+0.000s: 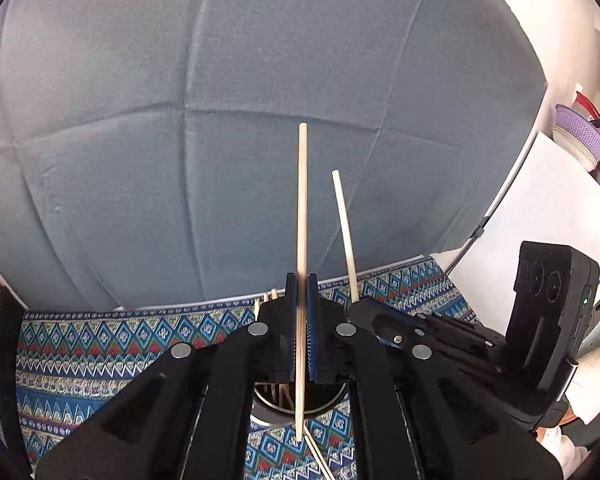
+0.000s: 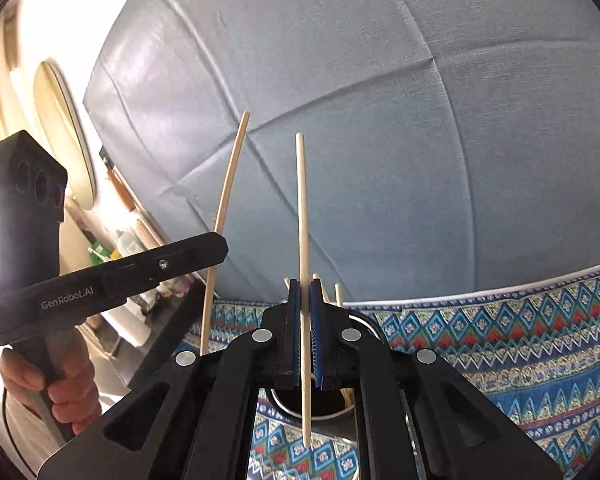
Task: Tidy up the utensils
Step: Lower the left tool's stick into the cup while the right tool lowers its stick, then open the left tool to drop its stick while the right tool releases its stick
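Note:
My left gripper (image 1: 301, 280) is shut on a pale wooden chopstick (image 1: 302, 208) and holds it upright above a round metal holder (image 1: 328, 402) with several chopsticks in it. My right gripper (image 2: 304, 285) is shut on a second chopstick (image 2: 301, 216), also upright, above the same dark-mouthed holder (image 2: 336, 410). The right gripper (image 1: 384, 320) and its chopstick (image 1: 345, 236) show at the right of the left wrist view. The left gripper (image 2: 204, 252) and its chopstick (image 2: 226, 200) show at the left of the right wrist view. Both are held close together.
A patterned blue cloth (image 1: 100, 360) covers the table. A grey-blue fabric backdrop (image 1: 220, 120) hangs behind it. A purple colander and stacked bowls (image 1: 576, 136) stand far right. A hand (image 2: 56, 392) holds the left gripper's handle; bottles (image 2: 112, 248) stand behind it.

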`<state>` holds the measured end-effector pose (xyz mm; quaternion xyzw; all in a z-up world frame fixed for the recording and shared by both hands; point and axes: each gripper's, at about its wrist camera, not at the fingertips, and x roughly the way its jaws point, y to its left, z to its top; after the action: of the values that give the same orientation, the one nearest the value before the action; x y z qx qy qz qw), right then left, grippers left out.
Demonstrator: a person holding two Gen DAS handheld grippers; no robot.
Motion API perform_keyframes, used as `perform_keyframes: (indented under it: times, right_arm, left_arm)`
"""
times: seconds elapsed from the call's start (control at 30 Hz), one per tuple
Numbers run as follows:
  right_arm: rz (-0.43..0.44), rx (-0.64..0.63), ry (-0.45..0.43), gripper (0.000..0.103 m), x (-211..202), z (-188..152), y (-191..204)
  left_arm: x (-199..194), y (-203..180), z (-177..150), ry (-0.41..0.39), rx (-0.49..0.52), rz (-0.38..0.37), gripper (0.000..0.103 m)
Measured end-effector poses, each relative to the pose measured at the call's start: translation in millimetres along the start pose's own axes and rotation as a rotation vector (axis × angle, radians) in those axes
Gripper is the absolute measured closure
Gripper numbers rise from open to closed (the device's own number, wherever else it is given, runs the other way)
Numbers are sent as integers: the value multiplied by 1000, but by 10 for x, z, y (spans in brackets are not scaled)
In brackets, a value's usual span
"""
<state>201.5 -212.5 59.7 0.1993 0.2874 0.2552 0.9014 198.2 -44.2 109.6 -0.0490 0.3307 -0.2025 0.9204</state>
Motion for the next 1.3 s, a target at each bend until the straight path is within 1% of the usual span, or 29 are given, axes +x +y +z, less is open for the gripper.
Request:
perform_keyframes:
  times: [0.03, 0.13, 0.17, 0.23, 0.3, 0.37, 0.43, 0.5, 0.6, 0.67, 0.73, 0.8, 0.93, 1.1, 1.2, 1.27, 1.3]
  right_arm:
    - [11, 3, -29, 98, 37, -13, -16]
    - [24, 3, -86, 98, 146, -65, -73]
    - [12, -4, -96, 98, 183, -88, -90]
    - [-8, -16, -112, 98, 262, -129, -119]
    - [-5, -12, -128, 98, 331, -155, -159]
    - [0, -7, -133, 98, 399, -186, -196]
    - [-7, -31, -147, 98, 446, -236, -194]
    - [-15, -51, -153, 98, 461, -272, -180]
    - [-21, -64, -165, 98, 507, -354, -149]
    - [-20, -57, -156, 98, 553, -409, -139]
    - [-25, -58, -141, 98, 594, -460, -131]
    - [-32, -73, -129, 98, 589, -498, -115]
    - [-38, -93, -116, 98, 530, -570, -114]
    - [-44, -94, -123, 98, 432, -597, -97]
    - [-52, -98, -130, 95, 361, -599, -85]
    - [-62, -102, -124, 94, 338, -604, -71]
    - [-72, -103, -122, 94, 299, -611, -89]
  left_arm:
    - [13, 14, -10, -41, -3, -11, 98]
    - [34, 60, -82, -162, -9, -3, 98]
    - [64, 85, -117, -182, -11, 2, 98]
    - [133, 136, -201, -208, -18, -27, 98]
    - [174, 159, -272, -235, -17, -32, 98]
    - [192, 204, -350, -273, -41, -42, 98]
    - [207, 230, -423, -307, -47, -38, 98]
    - [257, 241, -494, -309, -37, -26, 98]
    - [318, 268, -575, -307, -58, -30, 99]
    - [376, 265, -625, -298, -49, -27, 99]
    - [444, 292, -690, -287, -47, -40, 99]
    - [480, 332, -756, -271, -48, -28, 99]
    - [458, 347, -845, -267, -34, -15, 98]
    - [348, 299, -849, -261, 20, -21, 98]
    - [250, 248, -854, -276, 59, -17, 98]
    - [203, 217, -862, -281, 79, -5, 91]
    - [177, 217, -865, -279, 81, 1, 77]
